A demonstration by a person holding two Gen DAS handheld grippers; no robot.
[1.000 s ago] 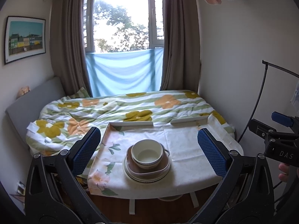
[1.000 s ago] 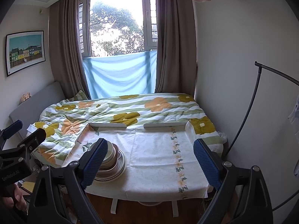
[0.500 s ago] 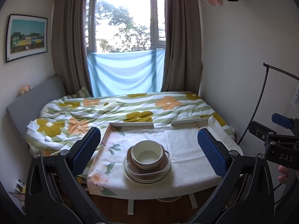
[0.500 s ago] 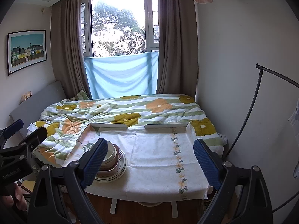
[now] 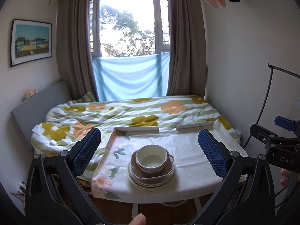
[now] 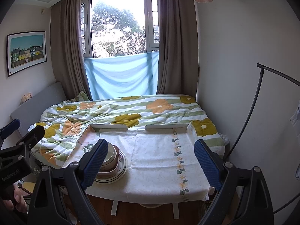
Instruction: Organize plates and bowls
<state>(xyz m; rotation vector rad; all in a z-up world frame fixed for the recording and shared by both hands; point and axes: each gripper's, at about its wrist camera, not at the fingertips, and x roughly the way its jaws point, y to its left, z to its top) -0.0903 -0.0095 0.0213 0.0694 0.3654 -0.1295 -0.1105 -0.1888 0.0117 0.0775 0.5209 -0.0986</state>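
A stack of dishes stands on the cloth-covered table (image 5: 187, 150): a cream bowl (image 5: 151, 158) on top, a pinkish-brown square dish (image 5: 150, 174) under it, white rimmed plates (image 5: 135, 180) at the bottom. The stack also shows in the right wrist view (image 6: 114, 164), partly hidden by my right gripper's left finger. My left gripper (image 5: 150, 153) is open and empty, held back from the table's front edge, facing the stack. My right gripper (image 6: 150, 161) is open and empty, facing the table's middle.
A bed with a floral duvet (image 5: 121, 112) lies behind the table. Two white bars (image 5: 136, 129) stand along the table's far edge. A black curved stand (image 6: 260, 93) rises at the right wall. The other gripper shows at each view's side (image 5: 277, 146).
Both views have shifted slightly; the table and stack sit a little lower in the frames. The stack has not moved and both grippers stay open.
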